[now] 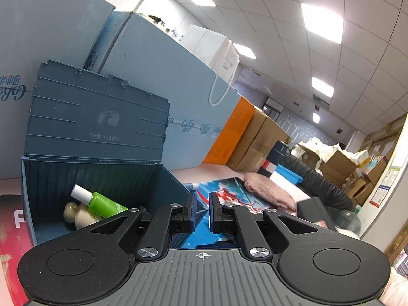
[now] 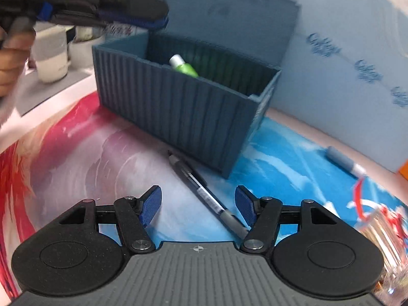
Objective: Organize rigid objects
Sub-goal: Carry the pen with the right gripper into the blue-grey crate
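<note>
A blue container-shaped box (image 2: 178, 112) stands open on the printed mat, its lid (image 1: 97, 117) tipped up behind. Inside lie a green bottle with a white cap (image 1: 102, 202) and a cream bottle (image 1: 81, 215); the green one also shows in the right wrist view (image 2: 184, 66). A black pen (image 2: 204, 193) lies on the mat in front of the box, between the open fingers of my right gripper (image 2: 199, 204). My left gripper (image 1: 202, 211) hovers above the box's right end, jaws nearly closed with a narrow gap, holding nothing; it also shows in the right wrist view (image 2: 153, 17).
A grey marker (image 2: 344, 163) lies by the blue wall panel (image 2: 344, 76). A clear glass (image 2: 382, 242) stands at the right. White cups (image 2: 51, 58) sit at the left. A pink cloth (image 1: 270, 191) and cardboard boxes (image 1: 255, 142) lie further right.
</note>
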`<state>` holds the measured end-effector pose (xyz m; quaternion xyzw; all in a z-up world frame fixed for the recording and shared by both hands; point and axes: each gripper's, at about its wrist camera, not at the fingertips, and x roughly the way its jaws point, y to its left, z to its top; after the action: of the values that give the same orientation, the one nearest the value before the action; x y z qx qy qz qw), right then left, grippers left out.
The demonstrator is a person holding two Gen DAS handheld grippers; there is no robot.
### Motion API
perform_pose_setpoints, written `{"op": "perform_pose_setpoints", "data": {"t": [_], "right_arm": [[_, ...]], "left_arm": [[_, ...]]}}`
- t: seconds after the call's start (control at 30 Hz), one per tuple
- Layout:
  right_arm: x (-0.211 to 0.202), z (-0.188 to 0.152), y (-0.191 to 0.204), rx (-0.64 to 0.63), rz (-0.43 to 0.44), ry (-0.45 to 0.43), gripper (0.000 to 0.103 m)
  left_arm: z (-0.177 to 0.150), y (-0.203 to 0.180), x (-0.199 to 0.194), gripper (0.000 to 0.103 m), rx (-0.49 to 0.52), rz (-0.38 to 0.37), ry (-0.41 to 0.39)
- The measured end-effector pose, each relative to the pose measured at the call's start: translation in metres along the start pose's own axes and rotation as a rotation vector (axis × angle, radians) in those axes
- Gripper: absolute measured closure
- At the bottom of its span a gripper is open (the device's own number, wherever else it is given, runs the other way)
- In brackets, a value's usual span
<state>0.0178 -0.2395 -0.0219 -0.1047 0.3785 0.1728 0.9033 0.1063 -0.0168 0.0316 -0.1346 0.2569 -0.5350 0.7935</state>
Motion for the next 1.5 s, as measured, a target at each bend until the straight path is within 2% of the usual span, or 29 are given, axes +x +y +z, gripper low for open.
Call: {"op": "perform_pose_setpoints", "data": {"t": [0.13,0.2,0.27,0.33,0.37,0.43,0.47,0.5,0.57,0.7,0.93,1.03,1.1,1.13,1.27,1.4,1.5], "right_arm": [[0.011,0.005,-0.008,0.084,0.079,-0.011,0.04],[0.011,0.004,-0.004,0.104,0.081,-0.028,0.038],[0.01,0.005,-0.001,0.122,0.066,-0.033,0.044],[0.006,0.006,0.005,0.112,0.041,-0.03,0.072],[0.004,0.006,0.007,0.113,0.046,-0.021,0.076],[-0.003,0.007,0.017,0.083,0.027,-0.014,0.087],[-0.005,0.006,0.023,0.068,0.017,-0.015,0.089],[-0.008,0.004,0.03,0.059,0.011,-0.017,0.089],[-0.011,0.002,0.043,0.036,-0.011,-0.03,0.089],[-0.028,0.0,0.057,0.048,-0.037,-0.093,0.089],[-0.076,0.011,0.068,0.073,-0.037,-0.273,0.089],[-0.093,0.024,0.078,-0.006,-0.116,-0.375,0.089],[-0.098,0.032,0.093,-0.144,-0.252,-0.447,0.089],[-0.098,0.035,0.099,-0.206,-0.293,-0.473,0.089],[-0.083,0.055,0.098,-0.311,-0.348,-0.459,0.089],[-0.068,0.08,0.09,-0.408,-0.388,-0.463,0.089],[-0.05,0.092,0.087,-0.538,-0.382,-0.447,0.089]], "left_arm": [[0.001,0.002,-0.001,0.093,-0.019,0.003,-0.008],[0.002,0.003,-0.002,0.093,-0.032,-0.006,-0.009],[0.002,0.003,-0.004,0.092,-0.041,-0.012,-0.015],[0.003,0.003,-0.004,0.091,-0.049,-0.013,-0.013],[0.003,0.003,-0.004,0.089,-0.053,-0.007,-0.012],[0.003,0.003,-0.005,0.076,-0.069,0.013,-0.012],[0.003,0.004,-0.005,0.062,-0.076,0.018,-0.015],[0.003,0.004,-0.006,0.045,-0.083,0.025,-0.019],[0.004,0.003,-0.009,0.036,-0.091,0.034,-0.036],[0.007,0.002,-0.015,0.031,-0.102,0.035,-0.052],[0.01,0.005,-0.022,0.03,-0.134,0.023,-0.069],[0.011,0.005,-0.026,0.03,-0.144,0.02,-0.082],[0.011,0.005,-0.029,0.03,-0.147,0.02,-0.09],[0.011,0.004,-0.03,0.03,-0.146,0.019,-0.093],[0.014,0.006,-0.037,0.029,-0.166,0.028,-0.122],[0.016,0.011,-0.041,0.023,-0.184,0.047,-0.135],[0.017,0.017,-0.048,0.023,-0.199,0.078,-0.152]]}}
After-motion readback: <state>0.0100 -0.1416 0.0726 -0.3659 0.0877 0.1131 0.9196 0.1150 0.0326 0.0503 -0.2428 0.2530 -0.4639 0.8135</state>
